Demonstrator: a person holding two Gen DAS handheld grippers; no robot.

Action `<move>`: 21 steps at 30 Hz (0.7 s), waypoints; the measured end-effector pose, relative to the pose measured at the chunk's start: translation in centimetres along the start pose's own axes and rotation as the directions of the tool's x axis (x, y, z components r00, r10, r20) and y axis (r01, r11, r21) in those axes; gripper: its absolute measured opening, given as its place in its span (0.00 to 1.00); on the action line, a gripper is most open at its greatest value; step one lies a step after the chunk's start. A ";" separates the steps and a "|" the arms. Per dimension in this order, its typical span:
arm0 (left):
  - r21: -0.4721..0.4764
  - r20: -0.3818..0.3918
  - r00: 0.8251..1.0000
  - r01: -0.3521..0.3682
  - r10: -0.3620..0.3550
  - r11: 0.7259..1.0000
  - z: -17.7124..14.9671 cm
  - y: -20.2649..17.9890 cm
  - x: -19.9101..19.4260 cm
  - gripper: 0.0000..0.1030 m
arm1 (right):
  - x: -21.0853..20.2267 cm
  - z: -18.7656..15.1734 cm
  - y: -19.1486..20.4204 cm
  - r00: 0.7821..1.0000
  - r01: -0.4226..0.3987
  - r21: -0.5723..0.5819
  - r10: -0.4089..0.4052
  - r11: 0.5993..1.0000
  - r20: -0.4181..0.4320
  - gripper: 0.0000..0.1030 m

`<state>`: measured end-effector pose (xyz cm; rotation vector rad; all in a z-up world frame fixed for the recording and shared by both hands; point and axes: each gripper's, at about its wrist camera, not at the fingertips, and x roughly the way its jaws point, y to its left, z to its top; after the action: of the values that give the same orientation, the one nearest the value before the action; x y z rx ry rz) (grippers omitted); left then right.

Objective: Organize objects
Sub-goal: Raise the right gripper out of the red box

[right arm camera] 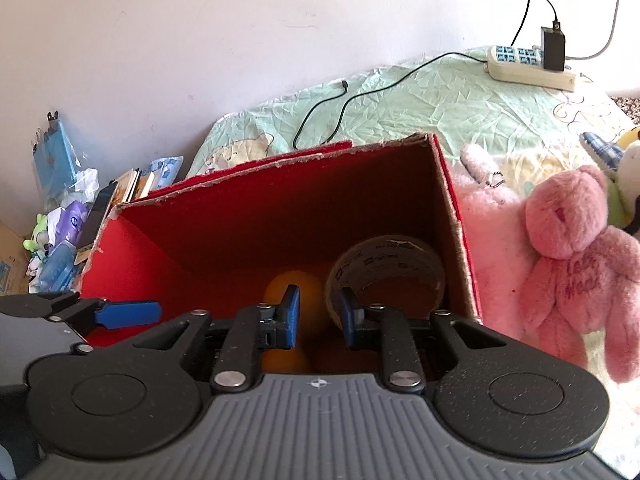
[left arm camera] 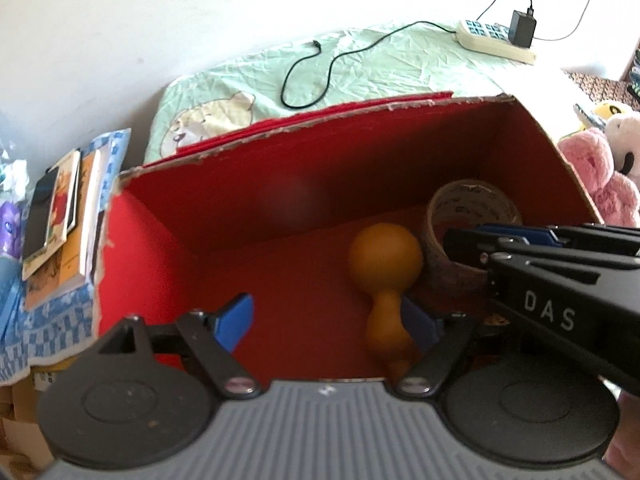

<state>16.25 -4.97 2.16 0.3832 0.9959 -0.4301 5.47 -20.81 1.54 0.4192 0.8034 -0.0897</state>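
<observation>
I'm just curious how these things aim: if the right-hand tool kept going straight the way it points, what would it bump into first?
Probably the clear roll of packing tape in the red cardboard box: the right tool already straddles its near rim. The orange bulb-shaped toy sits just left; depth is uncertain.

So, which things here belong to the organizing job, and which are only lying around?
Part of the job:
- red box
- orange dumbbell-shaped toy, in the box
- tape roll, in the box beside the toy
- pink teddy bear, perhaps next to go in

Only lying around:
- power strip with charger
- black cable
- books
</observation>
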 end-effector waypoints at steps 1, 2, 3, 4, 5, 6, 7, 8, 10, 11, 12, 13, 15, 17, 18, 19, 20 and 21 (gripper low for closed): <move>-0.004 0.005 1.000 -0.007 0.007 1.000 -0.1 0.0 -0.3 0.81 | -0.2 0.0 0.0 1.000 -0.002 -0.003 0.002 1.000 0.004 0.23; -0.006 0.009 1.000 -0.016 0.016 1.000 -0.2 0.0 -0.6 0.81 | -0.5 -0.1 0.0 1.000 0.000 -0.003 0.000 1.000 0.011 0.23; -0.008 0.012 1.000 -0.027 0.027 1.000 -0.3 0.0 -0.9 0.81 | -0.8 -0.1 0.0 1.000 0.002 -0.004 -0.002 1.000 0.020 0.24; -0.009 0.017 0.999 -0.037 0.037 0.999 -0.3 -0.1 -1.2 0.81 | -1.1 -0.1 0.1 1.000 0.003 -0.009 -0.003 1.000 0.028 0.27; -0.013 0.021 0.999 -0.044 0.044 0.999 -0.4 -0.1 -1.5 0.81 | -1.4 -0.2 0.2 0.999 0.005 -0.017 -0.004 1.000 0.037 0.28; -0.017 0.024 0.998 -0.049 0.049 0.999 -0.5 -0.2 -1.9 0.81 | -1.7 -0.3 0.3 0.999 0.008 -0.023 -0.006 1.000 0.044 0.28; -0.020 0.028 0.998 -0.051 0.052 0.998 -0.4 -0.2 -2.1 0.82 | -1.9 -0.3 0.4 0.999 0.012 -0.030 -0.010 0.999 0.051 0.29; -0.024 0.033 0.998 -0.054 0.055 0.998 -0.5 -0.3 -2.4 0.82 | -2.2 -0.4 0.5 0.998 0.014 -0.036 -0.012 0.999 0.057 0.29; -0.026 0.042 0.997 -0.066 0.067 0.997 -0.6 -0.4 -3.0 0.84 | -2.7 -0.4 0.6 0.998 0.011 -0.038 -0.008 0.999 0.069 0.29; -0.026 0.046 0.996 -0.071 0.072 0.997 -0.7 -0.6 -3.2 0.85 | -3.0 -0.4 0.6 0.997 0.010 -0.039 -0.007 0.999 0.074 0.29; -0.024 0.049 0.996 -0.076 0.077 0.997 -0.7 -0.7 -3.5 0.85 | -3.2 -0.5 0.6 0.997 0.012 -0.040 -0.008 0.999 0.077 0.30; -0.024 0.053 0.995 -0.082 0.083 0.996 -0.8 -0.8 -3.8 0.86 | -3.4 -0.5 0.6 0.997 0.016 -0.042 -0.012 0.999 0.082 0.30; -0.029 0.056 0.994 -0.090 0.092 0.995 -0.8 -0.9 -4.1 0.86 | -3.8 -0.5 0.9 0.994 0.045 -0.055 -0.039 0.997 0.098 0.35; -0.040 0.057 0.994 -0.096 0.098 0.995 -0.9 -0.9 -4.4 0.86 | -4.2 -0.7 1.1 0.993 0.059 -0.075 -0.051 0.995 0.110 0.37; -0.045 0.056 0.993 -0.100 0.103 0.994 -1.0 -0.9 -4.5 0.86 | -4.4 -0.8 1.1 0.992 0.060 -0.083 -0.050 0.995 0.113 0.37; -0.052 0.053 0.993 -0.106 0.109 0.993 -1.1 -0.9 -4.6 0.86 | -4.5 -0.8 1.1 0.992 0.059 -0.086 -0.049 0.995 0.114 0.37; -0.057 0.050 0.992 -0.109 0.112 0.992 -1.3 -0.8 -4.7 0.86 | -4.6 -0.9 1.1 0.993 0.055 -0.088 -0.045 0.995 0.112 0.37; -0.064 0.045 0.992 -0.111 0.114 0.992 -1.4 -0.8 -4.8 0.86 | -4.8 -1.1 1.0 0.993 0.050 -0.089 -0.040 0.995 0.110 0.37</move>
<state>12.54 -4.16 5.54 0.3701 0.9329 -0.3051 1.67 -19.87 4.63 0.3069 0.7072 -0.1158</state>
